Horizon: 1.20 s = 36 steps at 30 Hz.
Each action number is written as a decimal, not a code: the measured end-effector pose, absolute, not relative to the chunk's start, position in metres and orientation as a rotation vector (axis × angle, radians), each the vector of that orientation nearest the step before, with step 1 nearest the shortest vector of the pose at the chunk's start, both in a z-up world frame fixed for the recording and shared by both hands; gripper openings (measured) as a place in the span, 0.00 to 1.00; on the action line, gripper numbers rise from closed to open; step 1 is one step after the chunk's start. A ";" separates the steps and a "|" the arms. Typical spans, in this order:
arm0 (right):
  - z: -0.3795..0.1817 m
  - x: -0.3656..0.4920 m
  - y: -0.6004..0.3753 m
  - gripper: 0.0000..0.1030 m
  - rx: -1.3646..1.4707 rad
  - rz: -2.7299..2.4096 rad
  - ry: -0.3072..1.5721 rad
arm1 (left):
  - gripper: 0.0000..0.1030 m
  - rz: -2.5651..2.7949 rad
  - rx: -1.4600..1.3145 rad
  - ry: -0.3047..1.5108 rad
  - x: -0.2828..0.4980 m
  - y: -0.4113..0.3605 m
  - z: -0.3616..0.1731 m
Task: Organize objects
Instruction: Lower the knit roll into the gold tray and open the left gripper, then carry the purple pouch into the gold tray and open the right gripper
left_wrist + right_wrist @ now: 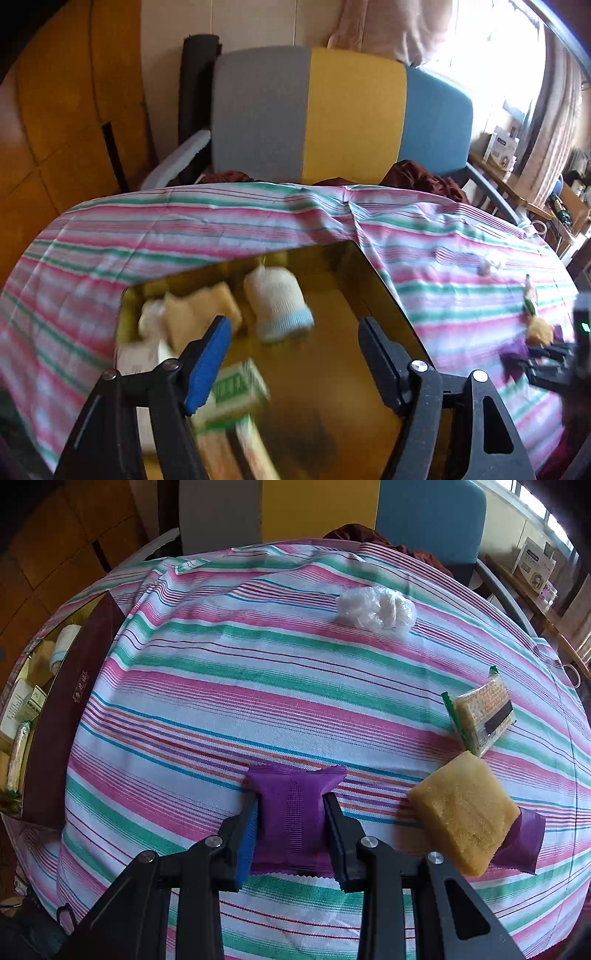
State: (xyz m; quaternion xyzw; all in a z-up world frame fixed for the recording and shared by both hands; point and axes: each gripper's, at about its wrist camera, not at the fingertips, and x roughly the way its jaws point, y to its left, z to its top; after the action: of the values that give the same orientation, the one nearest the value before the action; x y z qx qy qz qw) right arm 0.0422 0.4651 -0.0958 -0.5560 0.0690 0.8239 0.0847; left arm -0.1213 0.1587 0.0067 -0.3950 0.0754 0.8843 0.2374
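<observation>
R gripper (291,827) clenched on purple packet (293,812) flat on tabletop (221,686); L gripper (295,354) released, empty, over box (332,332).
Box holds sorted bits, so packet prob. goes there too; its wall (70,709) at tabletop's left edge, cloth between bare. Sponge (463,812) just beside R, touching 2nd purple packet (526,845).

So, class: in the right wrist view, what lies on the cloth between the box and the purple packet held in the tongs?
Nothing: between the box and the purple packet, only bare striped cloth shows in the right wrist view.
</observation>
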 end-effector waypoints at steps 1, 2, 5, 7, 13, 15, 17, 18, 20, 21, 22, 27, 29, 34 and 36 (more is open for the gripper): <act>-0.096 0.042 0.465 0.32 -1.658 2.458 0.203 | 0.71 2.427 -1.081 0.213 -0.112 0.155 0.007; -0.096 0.042 0.465 0.33 -1.657 2.458 0.201 | 0.71 2.435 -1.080 0.218 -0.101 0.150 0.006; -0.097 0.042 0.464 0.33 -1.655 2.458 0.192 | 0.71 2.456 -1.086 0.213 -0.079 0.140 0.003; -0.097 0.042 0.464 0.33 -1.653 2.458 0.189 | 0.71 2.468 -1.092 0.218 -0.067 0.133 0.001; -0.098 0.043 0.464 0.33 -1.651 2.458 0.180 | 0.71 2.508 -1.063 0.243 -0.046 0.121 -0.002; -0.098 0.042 0.464 0.33 -1.652 2.459 0.179 | 0.71 2.516 -1.052 0.241 -0.043 0.118 -0.001; -0.097 0.043 0.464 0.33 -1.651 2.455 0.176 | 0.71 2.518 -1.048 0.243 -0.042 0.116 0.000; -0.097 0.043 0.464 0.33 -1.650 2.451 0.174 | 0.71 2.520 -1.043 0.243 -0.041 0.114 0.001; -0.097 0.042 0.463 0.32 -1.651 2.440 0.164 | 0.71 2.523 -1.037 0.242 -0.040 0.111 0.001; -0.096 0.042 0.463 0.32 -1.649 2.432 0.168 | 0.71 2.522 -1.039 0.235 -0.040 0.109 0.001; -0.095 0.041 0.462 0.31 -1.644 2.425 0.172 | 0.71 2.521 -1.040 0.228 -0.040 0.108 0.001; -0.084 0.040 0.453 0.31 -1.614 2.429 0.190 | 0.71 2.523 -1.047 0.211 -0.040 0.098 -0.001; -0.074 0.039 0.443 0.31 -1.595 2.456 0.184 | 0.71 2.527 -1.056 0.198 -0.041 0.093 -0.002; -0.029 0.027 0.401 0.31 -1.515 2.607 0.165 | 0.71 2.551 -1.076 0.135 -0.042 0.073 -0.006; -0.008 0.017 0.371 0.31 -1.479 2.700 0.133 | 0.71 2.568 -1.082 0.102 -0.044 0.062 -0.005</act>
State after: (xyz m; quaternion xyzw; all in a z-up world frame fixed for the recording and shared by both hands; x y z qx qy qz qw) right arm 0.0173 0.3711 -0.0078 -0.4798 0.0432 0.8758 0.0301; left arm -0.0444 0.0624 -0.0054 -0.3820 0.0360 0.9066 0.1756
